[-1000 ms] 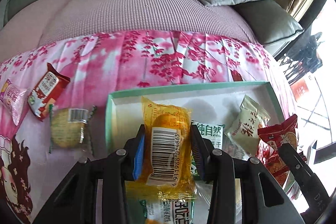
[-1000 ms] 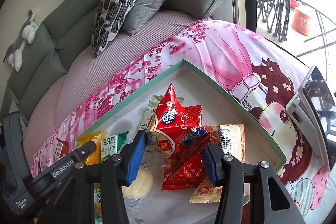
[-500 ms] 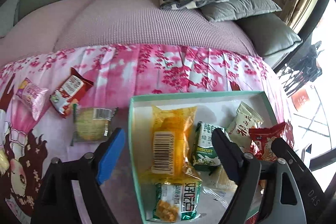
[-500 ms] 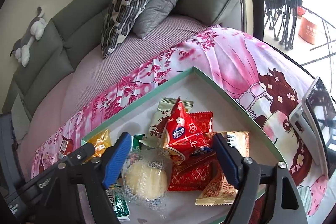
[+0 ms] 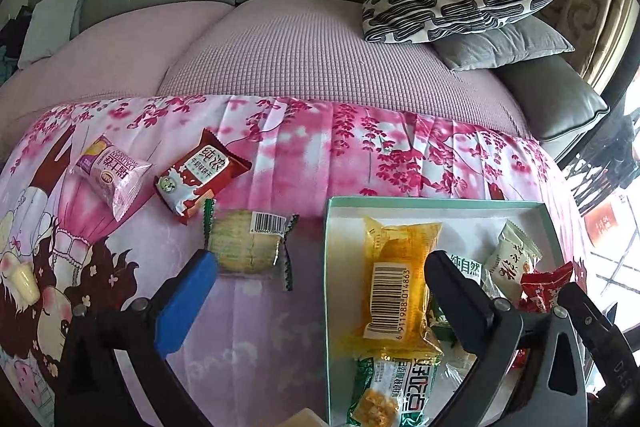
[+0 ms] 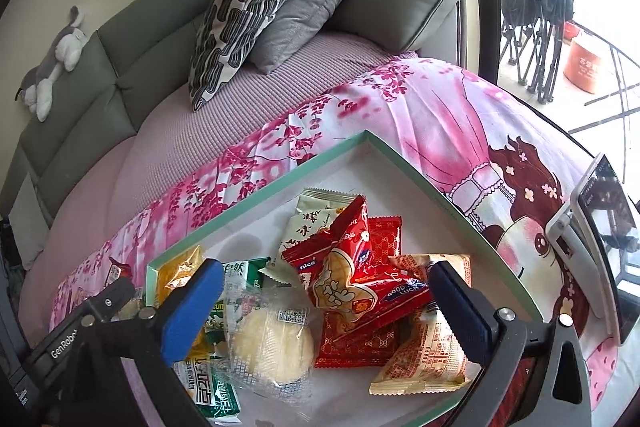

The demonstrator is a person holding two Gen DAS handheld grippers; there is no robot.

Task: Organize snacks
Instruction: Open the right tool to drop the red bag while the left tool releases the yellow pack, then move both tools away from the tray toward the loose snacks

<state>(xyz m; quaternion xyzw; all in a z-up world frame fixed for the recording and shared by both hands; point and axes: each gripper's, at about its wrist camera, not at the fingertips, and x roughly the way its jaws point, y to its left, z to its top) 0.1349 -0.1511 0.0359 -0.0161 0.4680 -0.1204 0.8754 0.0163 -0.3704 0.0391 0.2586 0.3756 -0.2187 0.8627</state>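
A green-rimmed white box (image 5: 436, 203) (image 6: 404, 163) lies on a pink floral cloth and holds several snack packets. My left gripper (image 5: 320, 291) is open and empty above the box's left edge. A yellow cake packet (image 5: 398, 287) lies in the box by its right finger. On the cloth to the left lie a cracker pack (image 5: 248, 243), a red packet (image 5: 202, 173) and a pink packet (image 5: 114, 177). My right gripper (image 6: 324, 303) is open and empty over the box, above a red peanut packet (image 6: 352, 279) and a clear bun pack (image 6: 272, 343).
A sofa with a patterned pillow (image 5: 456, 1) and grey pillows (image 6: 316, 1) stands behind the cloth. A phone on a stand (image 6: 600, 239) stands at the right edge. A plush toy (image 6: 52, 63) sits on the sofa back. Folding chairs (image 6: 536, 11) stand outside.
My left gripper opened, let go of the yellow cake packet into the box and drew back to the left. My right gripper opened, dropped the red peanut packet into the box and pulled back.
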